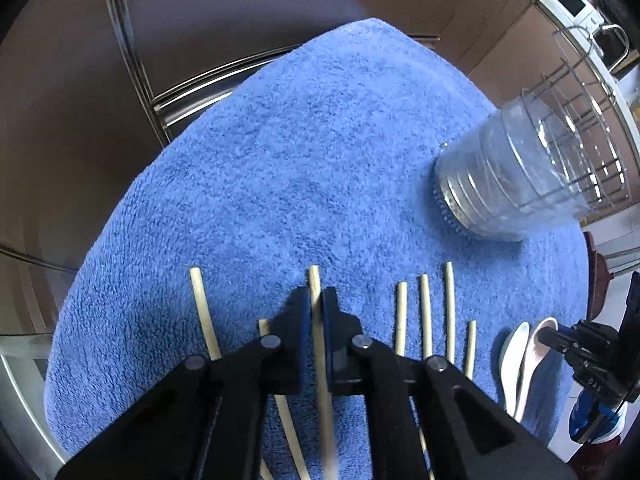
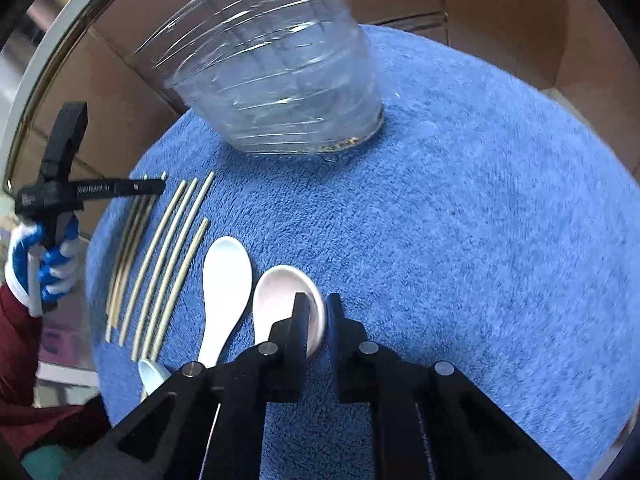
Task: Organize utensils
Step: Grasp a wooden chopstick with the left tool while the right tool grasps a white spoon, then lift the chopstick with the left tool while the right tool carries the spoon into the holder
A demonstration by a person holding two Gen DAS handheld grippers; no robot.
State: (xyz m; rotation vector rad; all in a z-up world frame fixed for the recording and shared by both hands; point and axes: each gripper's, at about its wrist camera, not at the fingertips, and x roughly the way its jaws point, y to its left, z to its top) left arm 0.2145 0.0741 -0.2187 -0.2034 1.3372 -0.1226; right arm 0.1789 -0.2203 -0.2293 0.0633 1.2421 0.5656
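Left wrist view: my left gripper (image 1: 318, 300) is clamped on one chopstick (image 1: 316, 280), which lies on the blue towel (image 1: 300, 140) among the other chopsticks (image 1: 424, 312) — all roughly parallel. Right wrist view: my right gripper (image 2: 316, 312) is pinched onto the rim of a white spoon (image 2: 280, 296), bowl up, with a second spoon (image 2: 224, 280) just beside it. A clear ribbed plastic container (image 2: 272, 80) stands at the towel's far edge — near the spoons, apart from them.
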